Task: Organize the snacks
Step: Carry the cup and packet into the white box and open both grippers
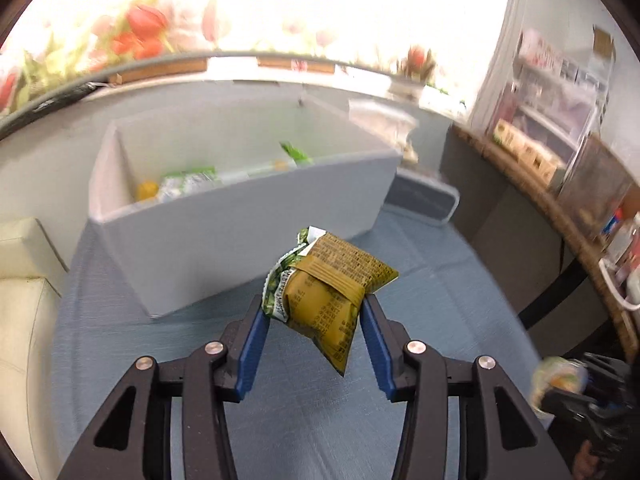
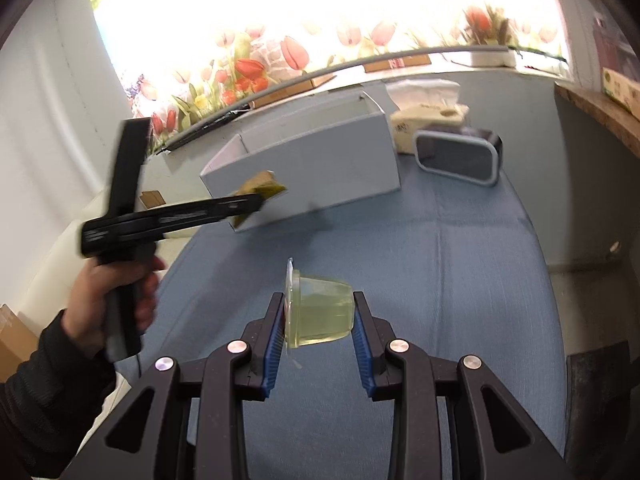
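The left gripper (image 1: 314, 312) pinched two snack packets (image 1: 326, 292) between its fingers, held just in front of the grey storage box (image 1: 240, 216), likely for dropping among the snacks already inside. The right gripper (image 2: 318, 314) clamped a jelly cup (image 2: 320, 310) sideways above the blue-covered table (image 2: 460, 280), well short of the box.

clear jelly cup (image 2: 320, 312) between right hand-held gripper (image 2: 319, 312) fingers, above blue cloth (image 2: 460, 280)

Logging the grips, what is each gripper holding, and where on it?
Left gripper: olive snack packet, by its sides. Right gripper: jelly cup, lid and base.
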Available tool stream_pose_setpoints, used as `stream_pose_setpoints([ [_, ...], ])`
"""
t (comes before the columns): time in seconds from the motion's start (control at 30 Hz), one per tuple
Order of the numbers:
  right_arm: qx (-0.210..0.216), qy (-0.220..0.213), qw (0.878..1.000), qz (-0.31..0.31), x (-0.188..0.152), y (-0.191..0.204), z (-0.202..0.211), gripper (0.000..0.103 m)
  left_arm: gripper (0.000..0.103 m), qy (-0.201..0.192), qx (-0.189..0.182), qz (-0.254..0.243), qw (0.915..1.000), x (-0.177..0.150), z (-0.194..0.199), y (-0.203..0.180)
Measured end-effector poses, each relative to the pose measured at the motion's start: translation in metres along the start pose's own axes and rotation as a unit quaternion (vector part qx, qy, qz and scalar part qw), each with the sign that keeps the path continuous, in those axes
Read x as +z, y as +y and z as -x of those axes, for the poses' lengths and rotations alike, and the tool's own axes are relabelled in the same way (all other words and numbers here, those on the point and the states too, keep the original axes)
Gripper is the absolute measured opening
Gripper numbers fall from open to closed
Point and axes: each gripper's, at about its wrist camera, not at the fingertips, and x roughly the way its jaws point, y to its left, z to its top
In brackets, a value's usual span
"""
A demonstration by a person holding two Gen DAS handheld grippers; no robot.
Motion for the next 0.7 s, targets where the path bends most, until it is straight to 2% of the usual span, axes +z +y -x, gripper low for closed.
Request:
stream_pose_setpoints([
  [0.2,0.012,-0.013,0.999,0.044,0.044,0.019,-0.021,0.034,0.051,-0.042,0.000,0.022,0.9989,0.021,0.044,0.014],
  [0.4,0.024,-0.031,0.996,0.078,0.109,0.038,-0.052,0.034,0.051,-0.068,0.003,0.022,0.9974,0.045,0.071,0.025],
  [0.57,0.024,-0.035,0.995,0.093,0.161,0.050,-0.083,0.034,0.051,-0.074,0.002,0.035,0.9966,0.071,0.066,0.043],
  [0.7,0.017,-0.027,0.995,0.094,0.194,0.051,-0.118,0.034,0.051,-0.067,-0.011,0.061,0.9958,0.100,0.045,0.068],
])
